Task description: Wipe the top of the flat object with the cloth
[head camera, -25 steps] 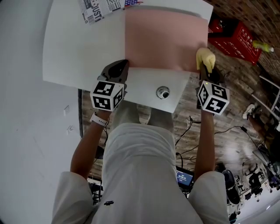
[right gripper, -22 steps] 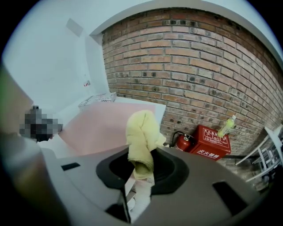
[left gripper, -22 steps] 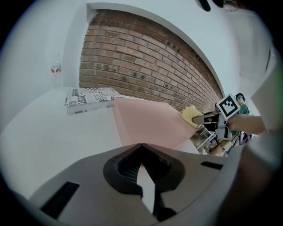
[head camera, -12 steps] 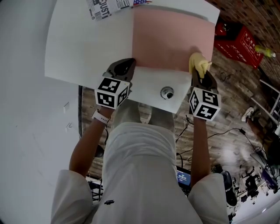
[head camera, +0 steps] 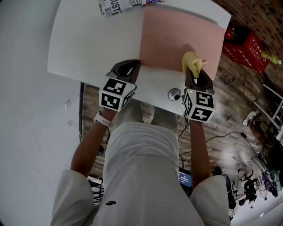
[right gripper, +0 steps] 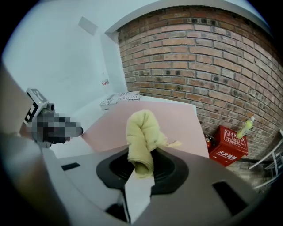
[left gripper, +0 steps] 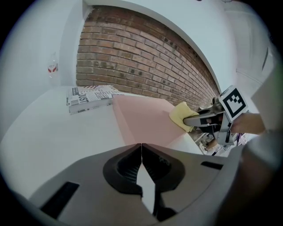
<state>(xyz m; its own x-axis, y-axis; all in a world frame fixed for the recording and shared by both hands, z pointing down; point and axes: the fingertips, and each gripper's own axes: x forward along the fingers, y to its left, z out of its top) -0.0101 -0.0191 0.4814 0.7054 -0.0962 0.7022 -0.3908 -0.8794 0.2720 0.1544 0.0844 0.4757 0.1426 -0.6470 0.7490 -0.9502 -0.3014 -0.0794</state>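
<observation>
A flat pink board [head camera: 177, 35] lies on the white table [head camera: 88, 44]. My right gripper [head camera: 194, 74] is shut on a rolled yellow cloth [head camera: 192, 62], which rests on the board's near edge toward its right corner. In the right gripper view the cloth [right gripper: 141, 130] sticks up between the jaws over the pink board [right gripper: 181, 117]. My left gripper [head camera: 128, 67] is shut with nothing in it, on the table at the board's near left corner. Its view shows the board [left gripper: 141, 117] ahead, with the cloth [left gripper: 181, 115] at the right.
A box with newspaper print [head camera: 119, 5] sits at the table's far side, left of the board. A round metal grommet [head camera: 174, 94] is set in the table's near edge. A red crate [head camera: 245, 46] stands on the floor to the right, by the brick wall [right gripper: 212, 57].
My right gripper has carried the cloth left from the board's near right corner, further onto the board. The left gripper has stayed at the near left corner.
</observation>
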